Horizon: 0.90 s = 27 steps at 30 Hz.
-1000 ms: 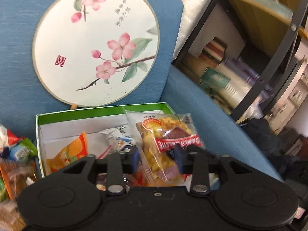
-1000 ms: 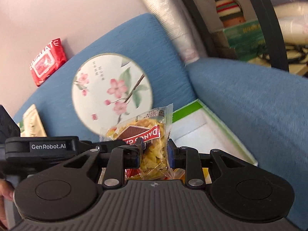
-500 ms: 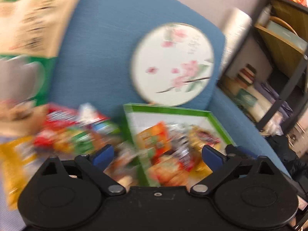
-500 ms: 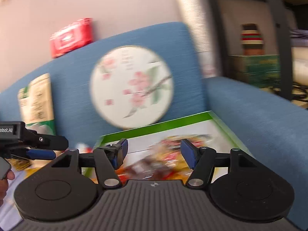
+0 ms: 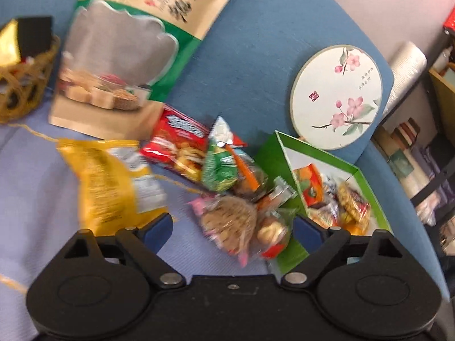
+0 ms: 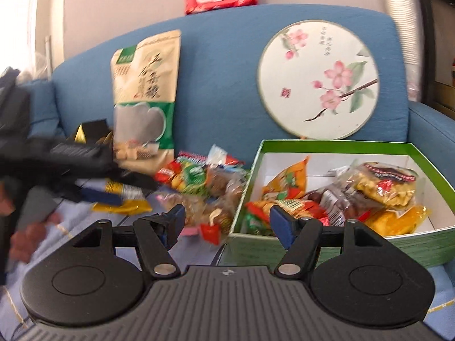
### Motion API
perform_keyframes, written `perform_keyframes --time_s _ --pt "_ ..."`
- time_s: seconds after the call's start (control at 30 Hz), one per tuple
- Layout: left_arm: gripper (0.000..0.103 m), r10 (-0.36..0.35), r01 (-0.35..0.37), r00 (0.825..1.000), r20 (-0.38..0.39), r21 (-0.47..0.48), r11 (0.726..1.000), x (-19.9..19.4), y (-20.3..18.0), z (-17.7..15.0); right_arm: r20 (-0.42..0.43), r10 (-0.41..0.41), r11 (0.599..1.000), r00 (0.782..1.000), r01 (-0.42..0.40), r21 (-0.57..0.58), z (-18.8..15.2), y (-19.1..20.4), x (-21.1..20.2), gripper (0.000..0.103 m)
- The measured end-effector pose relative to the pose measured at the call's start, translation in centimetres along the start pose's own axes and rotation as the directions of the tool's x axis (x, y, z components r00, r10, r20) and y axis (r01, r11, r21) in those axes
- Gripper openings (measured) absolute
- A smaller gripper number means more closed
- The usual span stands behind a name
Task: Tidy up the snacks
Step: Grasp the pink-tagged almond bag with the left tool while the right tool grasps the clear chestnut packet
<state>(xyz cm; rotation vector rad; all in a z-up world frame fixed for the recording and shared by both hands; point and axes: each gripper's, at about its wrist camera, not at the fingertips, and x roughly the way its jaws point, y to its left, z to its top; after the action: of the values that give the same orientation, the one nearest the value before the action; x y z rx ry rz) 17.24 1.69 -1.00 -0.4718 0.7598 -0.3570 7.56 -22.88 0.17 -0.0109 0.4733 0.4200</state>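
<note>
A green box (image 6: 327,143) with a white inside stands on the blue sofa and holds several snack packs. Among them is a yellow cookie pack with a red label (image 6: 384,182), also seen in the left wrist view (image 5: 354,204). Left of the box, a pile of loose snacks (image 5: 227,170) (image 6: 199,182) lies on a lilac cloth. My left gripper (image 5: 233,228) is open above the near end of this pile, holding nothing. My right gripper (image 6: 227,221) is open and empty over the box's near left corner. The blurred left gripper (image 6: 122,189) shows at the left of the right wrist view.
A yellow bag (image 5: 111,182) lies left of the pile. A tall beige and green pouch (image 6: 145,93) and a round blossom fan (image 6: 318,79) lean on the sofa back. A woven basket (image 5: 22,85) sits far left. Dark shelves (image 5: 426,142) stand right of the sofa.
Both grippers have opened wide and let go of the yellow cookie pack, which now lies in the box. Both have pulled back, and the left one has swung left over the loose pile.
</note>
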Motion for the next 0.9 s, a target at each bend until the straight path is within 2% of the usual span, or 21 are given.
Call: perform_keyframes --time_s 0.07,0.17,0.2,0.23,0.27,0.37,0.53,0.67,0.77,0.83,0.9 --pt "0.103 0.01 -0.01 1.0 0.013 0.005 1.0 1.7 -0.7 0.3 -0.005 -0.009 1.0 1.0 0.009 -0.006 -0.1 -0.1 0.3 0.103" --pt "0.103 0.065 -0.066 0.998 0.014 0.037 0.997 4.0 -1.2 0.4 -0.014 0.002 1.0 1.0 -0.002 0.025 -0.3 -0.6 0.5 0.103" --pt "0.086 0.081 -0.08 0.997 0.001 0.049 0.996 4.7 -1.1 0.3 -0.017 0.006 1.0 1.0 -0.005 0.026 -0.3 -0.6 0.6 0.103" --pt "0.055 0.085 -0.083 0.996 -0.021 0.068 0.994 5.3 -0.9 0.1 -0.018 0.011 1.0 1.0 -0.011 0.021 -0.4 -0.5 0.6 0.103" --pt "0.036 0.074 -0.069 0.996 -0.051 0.085 0.994 5.7 -0.6 -0.1 -0.02 0.021 1.0 1.0 -0.02 0.013 -0.5 -0.3 0.6 0.098" --pt "0.027 0.049 -0.041 0.996 -0.075 0.098 0.994 4.6 0.0 -1.2 -0.036 0.04 0.999 0.999 -0.04 -0.021 -0.6 0.4 0.9 0.088" --pt "0.026 0.039 -0.025 0.994 -0.106 0.129 0.991 0.4 1.0 -3.3 -0.041 0.048 0.993 0.998 -0.052 -0.108 -0.9 2.3 0.9 0.079" --pt "0.028 0.059 -0.047 0.994 -0.096 0.122 0.991 -2.8 2.6 -4.8 -0.038 0.043 0.983 0.998 -0.049 -0.175 -1.1 3.6 1.5 0.074" --pt "0.045 0.089 -0.079 0.994 -0.068 0.137 0.987 -5.0 3.3 -5.5 -0.019 -0.011 0.961 1.0 0.005 -0.276 -1.3 4.9 2.5 0.072" --pt "0.054 0.103 -0.098 0.994 -0.029 0.132 0.986 -6.0 3.6 -5.8 0.004 -0.069 0.926 0.998 0.066 -0.372 -1.6 6.2 3.5 0.07" --pt "0.072 0.105 -0.104 0.995 0.0 0.122 0.987 -6.4 3.8 -5.7 0.027 -0.128 0.874 0.991 0.126 -0.47 -2.1 7.3 4.8 0.069"
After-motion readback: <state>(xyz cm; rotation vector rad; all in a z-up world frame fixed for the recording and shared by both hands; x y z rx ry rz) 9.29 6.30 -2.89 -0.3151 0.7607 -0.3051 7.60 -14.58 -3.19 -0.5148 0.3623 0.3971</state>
